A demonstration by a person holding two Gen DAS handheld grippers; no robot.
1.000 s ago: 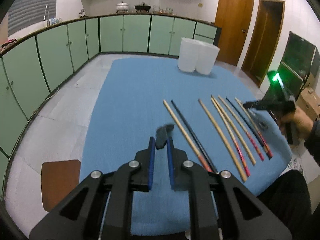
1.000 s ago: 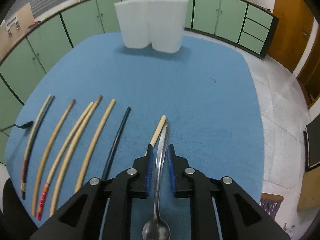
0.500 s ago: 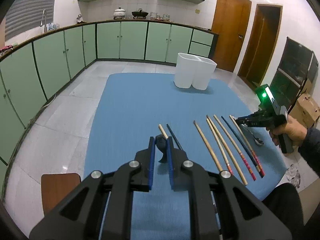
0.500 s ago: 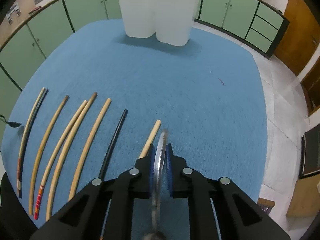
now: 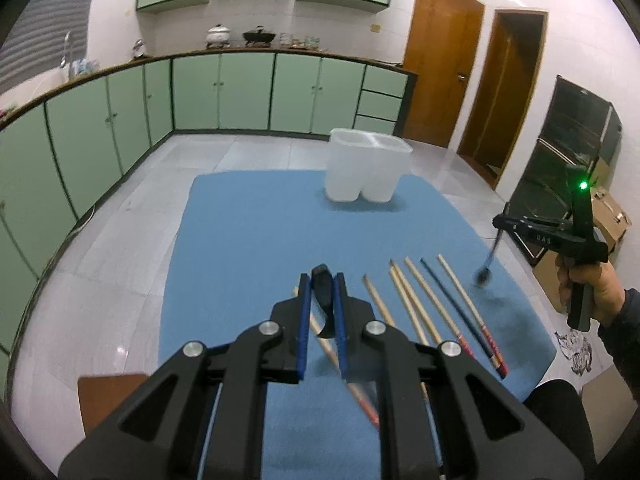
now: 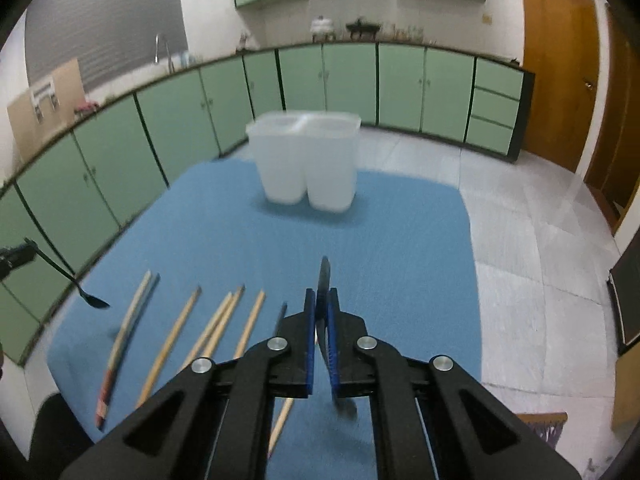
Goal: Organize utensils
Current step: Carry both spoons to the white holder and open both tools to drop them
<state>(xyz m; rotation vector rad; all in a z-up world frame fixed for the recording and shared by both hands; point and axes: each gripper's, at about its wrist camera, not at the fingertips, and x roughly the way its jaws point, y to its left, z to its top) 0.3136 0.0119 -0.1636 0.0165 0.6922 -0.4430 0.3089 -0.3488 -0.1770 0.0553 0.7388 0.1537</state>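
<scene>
My left gripper [image 5: 322,280] is shut on a black spoon [image 5: 325,312], held above the blue cloth [image 5: 260,240]. In the right wrist view this left gripper [image 6: 28,246] sits at the far left, and the black spoon [image 6: 60,270] hangs bowl-down from it. My right gripper [image 6: 320,294] has its jaws closing tight on the handle of a metal spoon [image 6: 324,276]; from the left wrist view that right gripper [image 5: 498,224] is in the air with the metal spoon [image 5: 490,252] dangling. Several chopsticks [image 5: 424,304] lie side by side on the cloth. A white two-compartment container [image 5: 368,172] stands at the far end.
A person's hand [image 5: 600,292] holds the right gripper past the cloth's right edge, with a dark knee [image 5: 560,400] below. A brown stool [image 5: 108,396] stands at the near left. Green cabinets [image 6: 180,120] line the far wall, and a cardboard box [image 5: 612,212] is at the right.
Both grippers have risen and tilted up. The right jaws closed on the metal spoon and lifted it off the cloth, so it now hangs bowl-down. The black spoon stayed gripped.
</scene>
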